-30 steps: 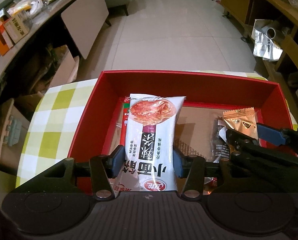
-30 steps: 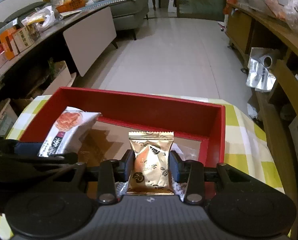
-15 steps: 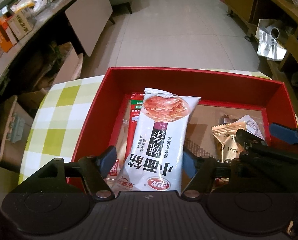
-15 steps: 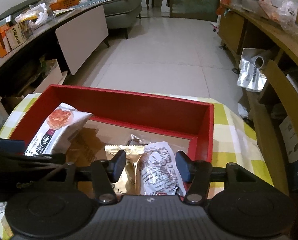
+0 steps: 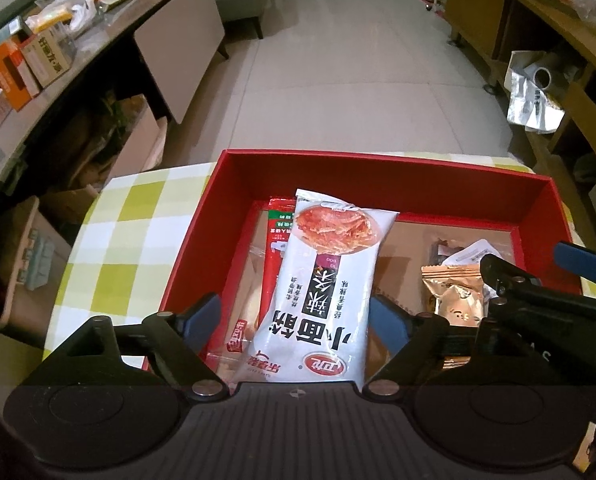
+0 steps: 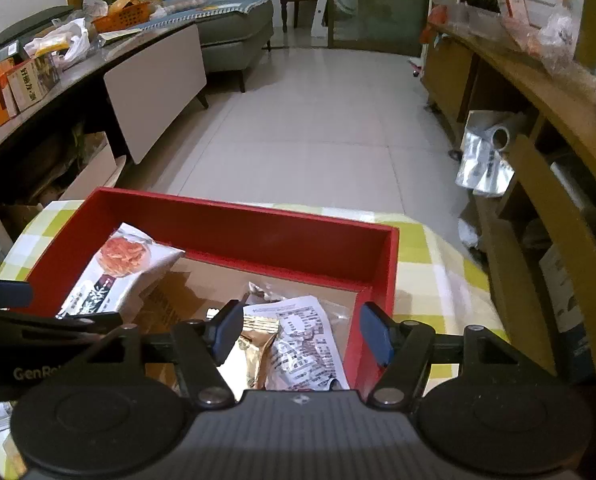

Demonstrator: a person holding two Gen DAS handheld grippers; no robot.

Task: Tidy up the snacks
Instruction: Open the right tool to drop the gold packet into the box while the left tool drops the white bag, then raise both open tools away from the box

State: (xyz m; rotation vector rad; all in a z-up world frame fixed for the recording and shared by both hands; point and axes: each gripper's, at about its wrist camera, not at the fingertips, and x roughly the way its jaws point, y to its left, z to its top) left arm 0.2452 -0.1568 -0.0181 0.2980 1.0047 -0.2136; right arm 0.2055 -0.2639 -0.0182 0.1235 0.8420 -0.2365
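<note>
A red box (image 5: 378, 168) stands on a green-checked tablecloth (image 5: 110, 248). My left gripper (image 5: 294, 316) is open above the box's near left part. A white snack bag with a red picture (image 5: 322, 292) lies between its fingers, on top of a red packet (image 5: 276, 240). My right gripper (image 6: 298, 332) is open over the box's (image 6: 282, 220) right end. Below it lie a gold packet (image 6: 254, 344) and a clear printed packet (image 6: 310, 344). The gold packet (image 5: 454, 296) also shows in the left wrist view.
A long dark counter with boxes and bags (image 6: 38, 64) runs along the left. Wooden shelving (image 6: 538, 120) runs along the right. Tiled floor (image 6: 318, 120) lies beyond the table's far edge. The right gripper's arm (image 5: 538, 312) crosses the box's right end.
Both grippers have opened. The left let go of the white snack bag and the right let go of the gold packet; both now lie in the box. Both grippers have pulled back a little.
</note>
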